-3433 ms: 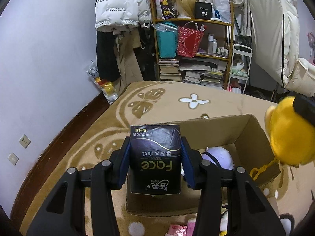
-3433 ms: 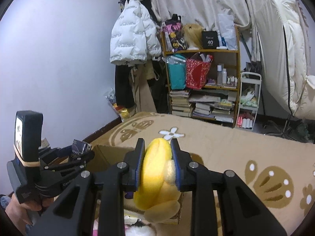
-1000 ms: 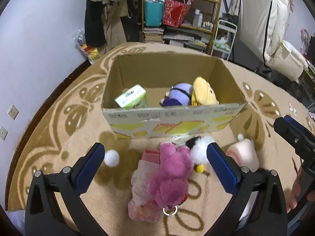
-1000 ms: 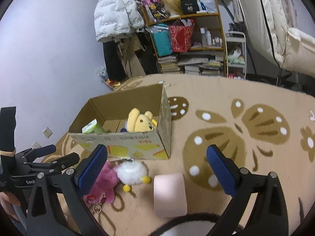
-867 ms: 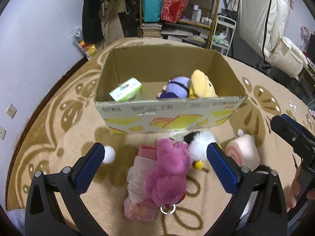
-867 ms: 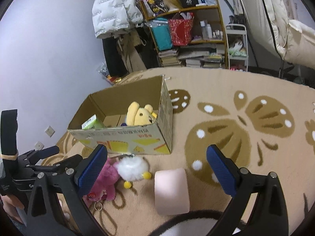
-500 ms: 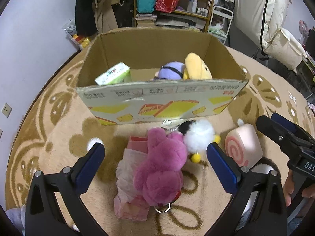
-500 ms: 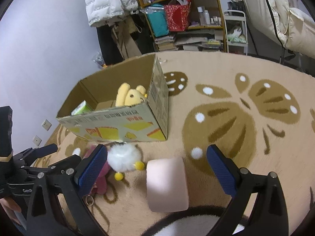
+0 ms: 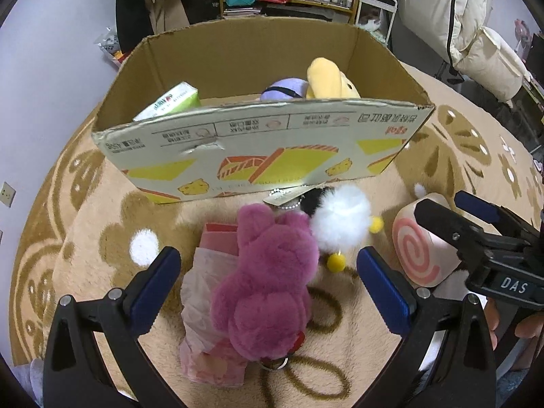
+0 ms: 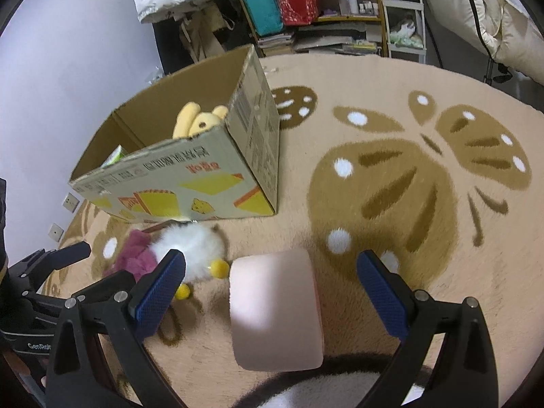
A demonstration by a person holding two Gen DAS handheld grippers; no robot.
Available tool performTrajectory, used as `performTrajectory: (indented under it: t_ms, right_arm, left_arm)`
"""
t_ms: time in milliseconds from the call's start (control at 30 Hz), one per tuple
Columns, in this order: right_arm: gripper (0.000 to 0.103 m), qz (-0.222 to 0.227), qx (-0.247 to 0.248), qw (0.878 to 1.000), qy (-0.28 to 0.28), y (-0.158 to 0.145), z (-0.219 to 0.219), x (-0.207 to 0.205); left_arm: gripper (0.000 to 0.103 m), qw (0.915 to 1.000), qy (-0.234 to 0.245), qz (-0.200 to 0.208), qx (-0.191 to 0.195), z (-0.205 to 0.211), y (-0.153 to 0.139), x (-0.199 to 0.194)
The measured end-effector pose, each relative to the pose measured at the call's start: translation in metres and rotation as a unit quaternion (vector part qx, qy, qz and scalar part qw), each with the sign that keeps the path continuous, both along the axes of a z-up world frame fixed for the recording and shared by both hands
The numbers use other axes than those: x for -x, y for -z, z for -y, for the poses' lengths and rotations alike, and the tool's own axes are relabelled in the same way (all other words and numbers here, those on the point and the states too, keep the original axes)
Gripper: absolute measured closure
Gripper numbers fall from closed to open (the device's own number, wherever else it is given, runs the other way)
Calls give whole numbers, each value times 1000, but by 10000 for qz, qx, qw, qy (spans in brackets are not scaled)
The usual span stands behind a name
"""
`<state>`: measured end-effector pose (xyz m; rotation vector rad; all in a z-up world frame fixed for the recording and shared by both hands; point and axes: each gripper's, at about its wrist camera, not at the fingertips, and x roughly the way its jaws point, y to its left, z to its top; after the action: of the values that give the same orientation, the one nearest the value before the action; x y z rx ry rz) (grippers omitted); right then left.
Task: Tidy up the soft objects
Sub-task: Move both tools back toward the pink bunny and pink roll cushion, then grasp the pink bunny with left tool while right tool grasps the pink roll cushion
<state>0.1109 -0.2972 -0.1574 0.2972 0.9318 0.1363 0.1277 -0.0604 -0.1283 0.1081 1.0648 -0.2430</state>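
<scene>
A tan carpet [image 9: 85, 224] with brown butterfly and flower shapes covers the floor. On it stands an open cardboard box [image 9: 265, 149], its printed long side facing the left camera. Inside the box are a yellow plush toy [image 9: 328, 80] against the right half, a purple plush toy [image 9: 284, 88] touching it on the left, and a green tissue pack [image 9: 170, 102] leaning in the left corner.

Just in front of the box lie the loose soft things. A pink plush bear [image 9: 268, 289] lies on a pale pink tissue packet [image 9: 204, 309], its long axis running from the camera toward the box, ears toward the box. A white fluffy chick toy [image 9: 343, 224] with yellow feet touches the bear's right side. Further right, a pink roll-cake cushion [image 10: 275, 309] lies on its side, its swirl end facing the left camera.

The left tongs [image 9: 268, 289] are wide open, empty, straddling the bear without touching it. The right tongs [image 10: 272, 289] are wide open, empty, either side of the cushion.
</scene>
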Motion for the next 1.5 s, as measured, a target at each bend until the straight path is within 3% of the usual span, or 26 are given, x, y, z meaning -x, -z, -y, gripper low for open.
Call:
performTrajectory:
  t_ms: [600,700,900,1000,1067,1200,1300,1500]
  right_arm:
    - [0,-369,33,9993,-55,18,-1,-4]
    - [14,-436,105,9989,-95,20,-3,-4]
    - [17,-538,145,9983,-151,24,-6,-5]
    - [17,-549,133,9983,-155,25,-7,-4]
    - [31,-576,95,9981,-198,26,-8,-5]
    - [43,-699,139,9970,-316,31,-13,-6]
    - [46,-681,233,9967,-377,30,-17,-5]
    - [52,-619,332,9967,-400,27,-18,-1]
  left_arm:
    - [1,9987,117,-327,-367,12,24,-2]
    - [1,9983,135,-368,-441,14,28,-4]
    - [1,9980,157,-323,-526,19,31,-3]
    - [11,9980,167,-291,-536,20,31,-2]
    - [22,9979,180,-281,-549,20,31,-1]
    - [42,9974,201,-435,-545,19,35,-1]
    - [47,9963,246,-367,-733,20,37,0]
    - [54,9981,165,-395,-443,14,34,-2]
